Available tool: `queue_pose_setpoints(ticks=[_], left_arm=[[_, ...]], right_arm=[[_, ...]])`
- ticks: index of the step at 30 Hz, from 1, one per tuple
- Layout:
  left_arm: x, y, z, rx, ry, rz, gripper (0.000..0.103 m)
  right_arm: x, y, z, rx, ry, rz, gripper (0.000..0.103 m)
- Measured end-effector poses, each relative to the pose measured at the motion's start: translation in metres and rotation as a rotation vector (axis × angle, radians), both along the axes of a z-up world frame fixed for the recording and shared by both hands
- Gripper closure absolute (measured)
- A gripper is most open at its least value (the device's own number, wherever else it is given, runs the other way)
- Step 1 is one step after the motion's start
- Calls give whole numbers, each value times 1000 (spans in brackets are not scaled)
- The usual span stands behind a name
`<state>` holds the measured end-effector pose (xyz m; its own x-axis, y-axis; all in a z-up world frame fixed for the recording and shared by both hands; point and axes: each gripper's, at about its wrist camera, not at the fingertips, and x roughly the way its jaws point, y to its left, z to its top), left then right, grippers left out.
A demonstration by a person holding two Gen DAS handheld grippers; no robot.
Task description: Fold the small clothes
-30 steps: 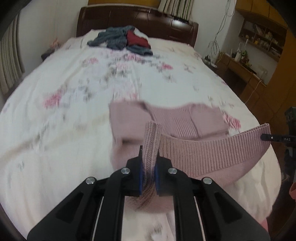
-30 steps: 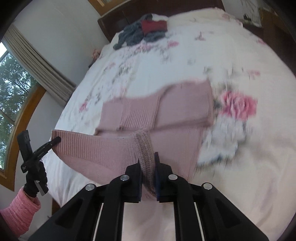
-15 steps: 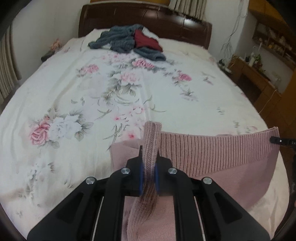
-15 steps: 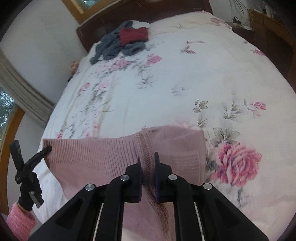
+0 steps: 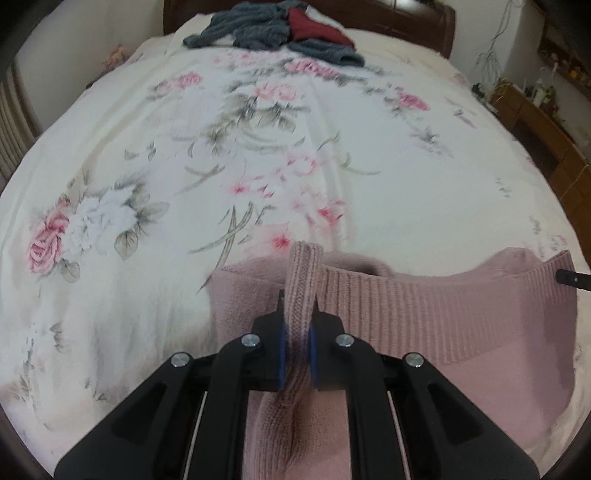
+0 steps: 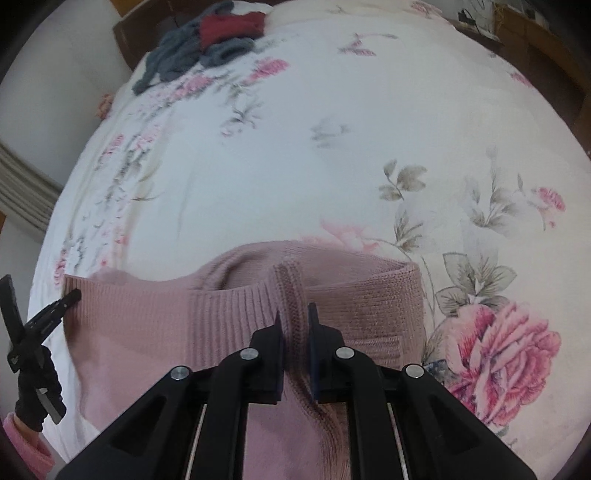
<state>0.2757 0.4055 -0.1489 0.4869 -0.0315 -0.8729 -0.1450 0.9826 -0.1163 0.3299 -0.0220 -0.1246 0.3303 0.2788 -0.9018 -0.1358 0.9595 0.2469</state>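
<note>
The left gripper (image 5: 297,321) is closed on the ribbed hem of the pink sweater (image 5: 424,314). The right gripper (image 6: 295,325) pinches the same hem further right. The sweater lies at the near edge of the floral bedsheet (image 5: 147,147); a pile of grey and red clothes (image 5: 273,26) is far behind.

Dusty-pink knitted sweater (image 5: 424,317) with a ribbed band along its far edge, spread across the near end of a floral-printed white bedspread (image 5: 184,177). Lifted at two points of the ribbed edge, sagging between them, lower body lying flat on the bed. Bunched into a narrow upright fold at each pinch (image 6: 291,306).
</note>
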Motion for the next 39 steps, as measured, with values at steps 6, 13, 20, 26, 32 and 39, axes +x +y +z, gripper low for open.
queue_pose_setpoints(ticks=[6, 13, 20, 26, 32, 39], left_arm=[[-7, 13, -16, -17, 37, 42, 78], [-39, 34, 11, -14, -14, 97, 62], [-94, -12, 42, -47, -93, 10, 57], [-115, -74, 23, -57, -37, -117, 52], [-116, -87, -10, -60, 65, -120, 52], [-121, -72, -27, -95, 98, -69, 52]], right_arm=[[-2, -8, -19, -26, 29, -9, 86], [-37, -50, 5, 72, 8, -53, 76], [-119, -67, 8, 153, 56, 20, 70], [-162, -64, -20, 153, 124, 10, 68], [-166, -63, -12, 195, 131, 23, 94], [-171, -62, -18, 121, 150, 35, 95]])
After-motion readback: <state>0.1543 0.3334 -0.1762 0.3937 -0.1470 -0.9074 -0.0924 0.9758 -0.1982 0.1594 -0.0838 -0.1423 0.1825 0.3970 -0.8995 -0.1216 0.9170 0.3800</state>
